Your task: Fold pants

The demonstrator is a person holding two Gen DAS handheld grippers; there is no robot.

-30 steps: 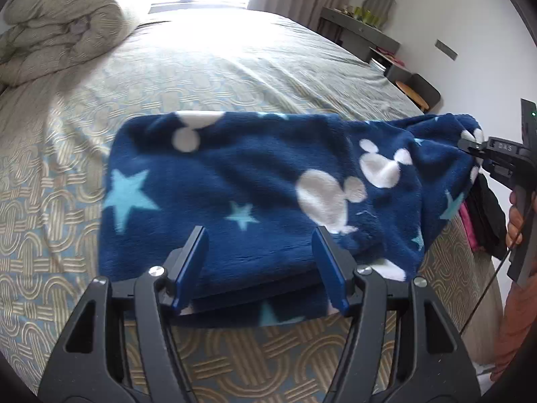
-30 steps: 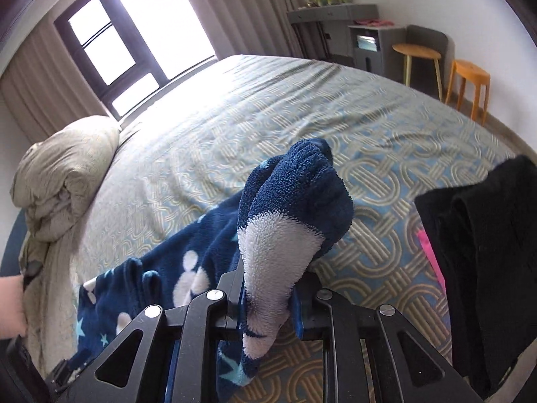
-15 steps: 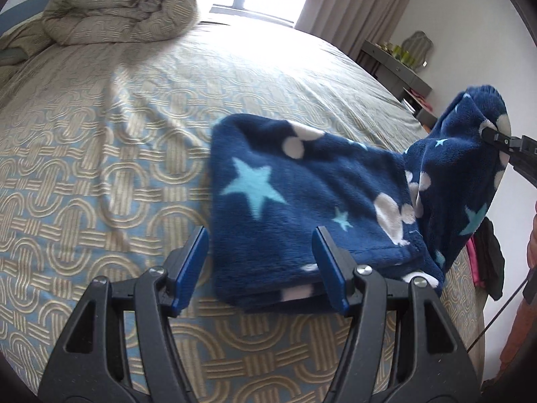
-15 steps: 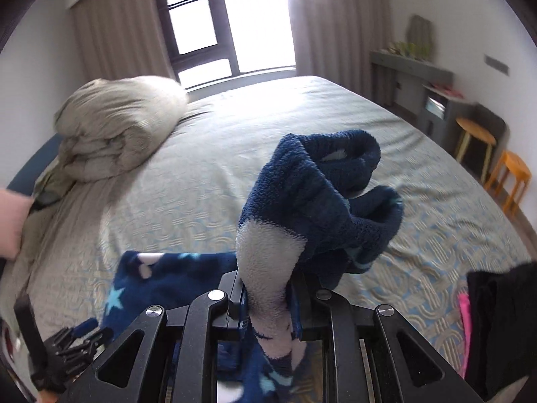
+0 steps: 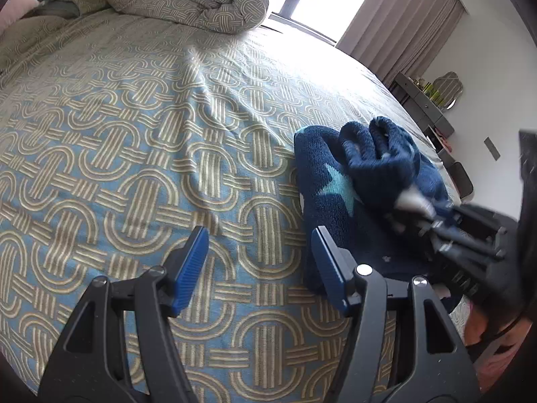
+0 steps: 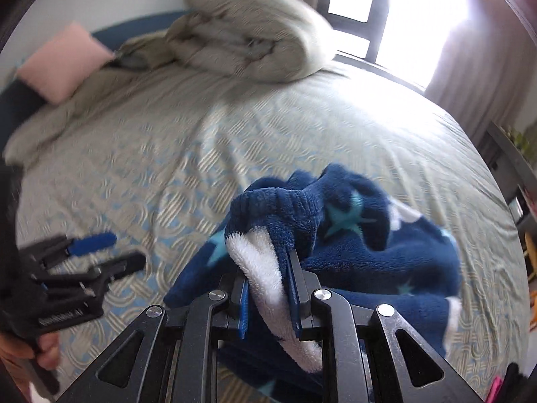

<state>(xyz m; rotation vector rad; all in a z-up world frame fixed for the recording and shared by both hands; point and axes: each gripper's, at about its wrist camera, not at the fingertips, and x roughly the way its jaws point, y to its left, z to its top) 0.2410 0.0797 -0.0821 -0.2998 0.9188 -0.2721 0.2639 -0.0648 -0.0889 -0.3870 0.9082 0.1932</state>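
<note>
The right gripper (image 6: 268,288) has its two blue-padded jaws drawn narrow, pinching a bunched white and navy edge of the fleece pants (image 6: 352,235). The pants, navy with pale blue stars and white patches, lie partly folded on the bed (image 6: 235,134); the pinched end is carried above the flat folded part. Left of the pants in the right wrist view, the left gripper (image 6: 104,252) hangs over bare bedspread with its jaws apart and nothing between them, held by a hand (image 6: 30,356) at the lower left edge. White lettering is printed on that gripper's black body, but blur makes it unreadable. In the left wrist view, the left gripper (image 5: 260,265) again stands open over the bedspread (image 5: 134,168), which has a blue ground with interlocking tan loops; its right finger (image 5: 327,268) sits just at the near left edge of the pants (image 5: 335,201). The right gripper (image 5: 419,206) appears blurred to the right of the pants. Beyond the pants, a rolled duvet (image 6: 248,30) and a pink pillow (image 6: 63,60) lie at the head of the bed. A bright window (image 6: 396,10) with brown curtains (image 5: 402,23) stands behind them.
</note>
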